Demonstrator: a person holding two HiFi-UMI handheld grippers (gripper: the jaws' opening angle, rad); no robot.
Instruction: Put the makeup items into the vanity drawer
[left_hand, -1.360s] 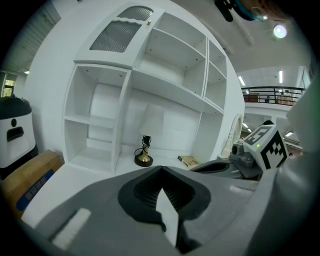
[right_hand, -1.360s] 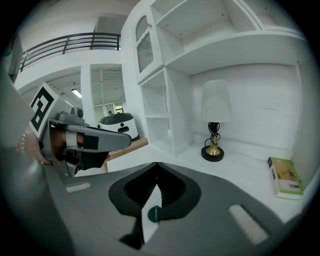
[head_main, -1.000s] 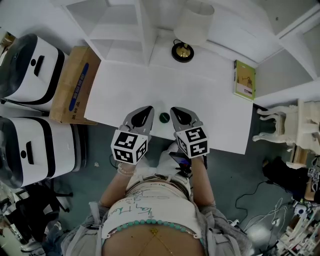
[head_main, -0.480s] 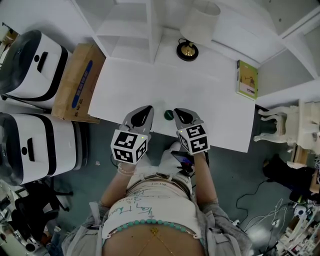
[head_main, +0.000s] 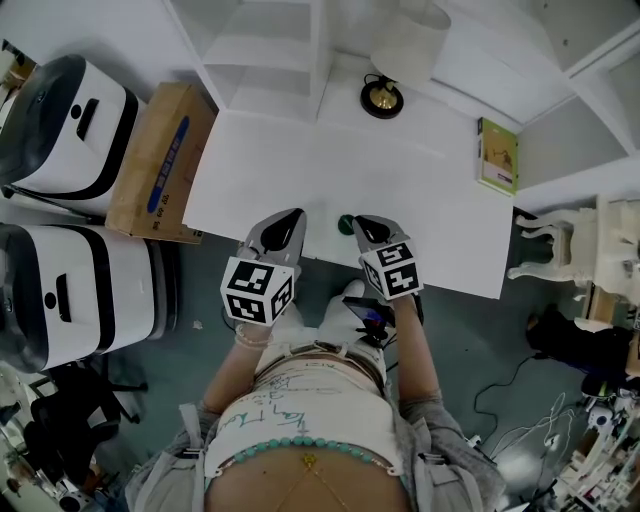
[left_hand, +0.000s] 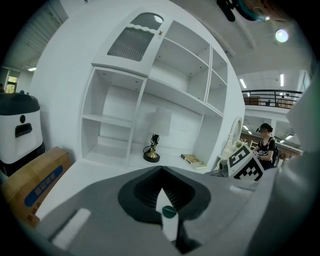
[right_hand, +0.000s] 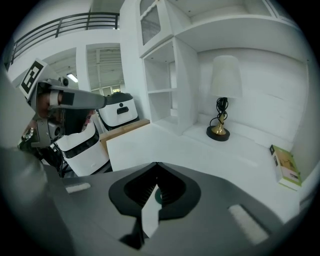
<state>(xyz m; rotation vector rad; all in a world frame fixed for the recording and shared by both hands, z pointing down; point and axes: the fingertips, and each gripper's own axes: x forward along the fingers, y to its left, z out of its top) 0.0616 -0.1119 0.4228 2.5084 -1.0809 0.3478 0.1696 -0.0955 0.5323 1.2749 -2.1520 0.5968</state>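
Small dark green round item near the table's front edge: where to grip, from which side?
Probably across its curved side wall. The small dark green round item sits low on the white table by the front edge, so come from the front, jaws level. The right gripper is nearest, beside it; its jaws are together and must open first.

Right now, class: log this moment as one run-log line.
left gripper shut, empty | right gripper shut, empty | green-capped item on table between them
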